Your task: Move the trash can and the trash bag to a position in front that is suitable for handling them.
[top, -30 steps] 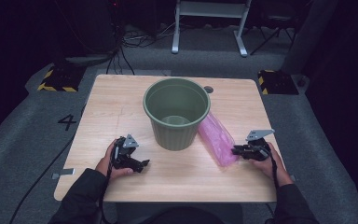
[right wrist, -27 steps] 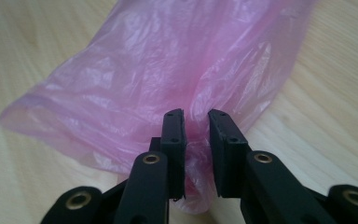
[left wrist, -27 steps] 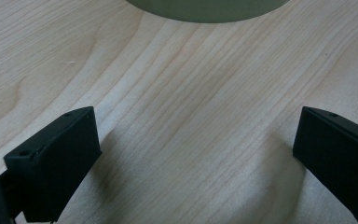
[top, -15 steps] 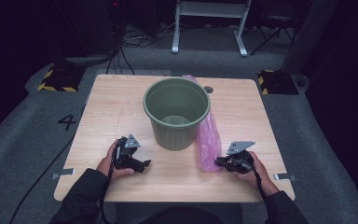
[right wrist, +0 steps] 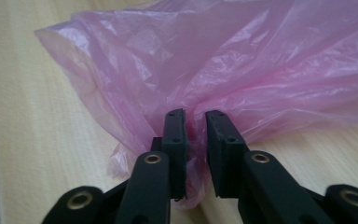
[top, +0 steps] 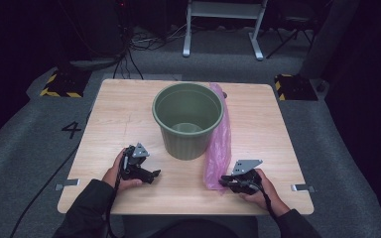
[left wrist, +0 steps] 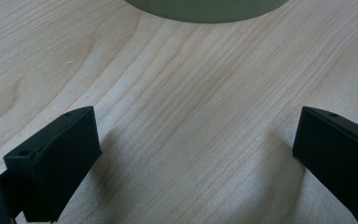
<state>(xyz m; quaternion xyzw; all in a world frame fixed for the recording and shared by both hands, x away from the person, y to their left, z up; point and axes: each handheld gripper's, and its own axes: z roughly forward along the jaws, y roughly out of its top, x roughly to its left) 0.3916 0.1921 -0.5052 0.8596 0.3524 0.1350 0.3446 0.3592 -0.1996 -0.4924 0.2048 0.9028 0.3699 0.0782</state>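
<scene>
The pink bag (right wrist: 242, 70) is pinched by the right gripper (right wrist: 195, 122); the left gripper (left wrist: 191, 154), fingers wide, is needed next to open it over the bin (top: 188, 119).

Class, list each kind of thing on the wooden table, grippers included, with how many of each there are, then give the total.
Green bucket: 1
Pink plastic bag: 1
Grippers: 2, the left gripper and the right gripper
Total: 4

Bright lit table (top: 129, 119), dark surroundings (soft shadows), slight blur
</scene>
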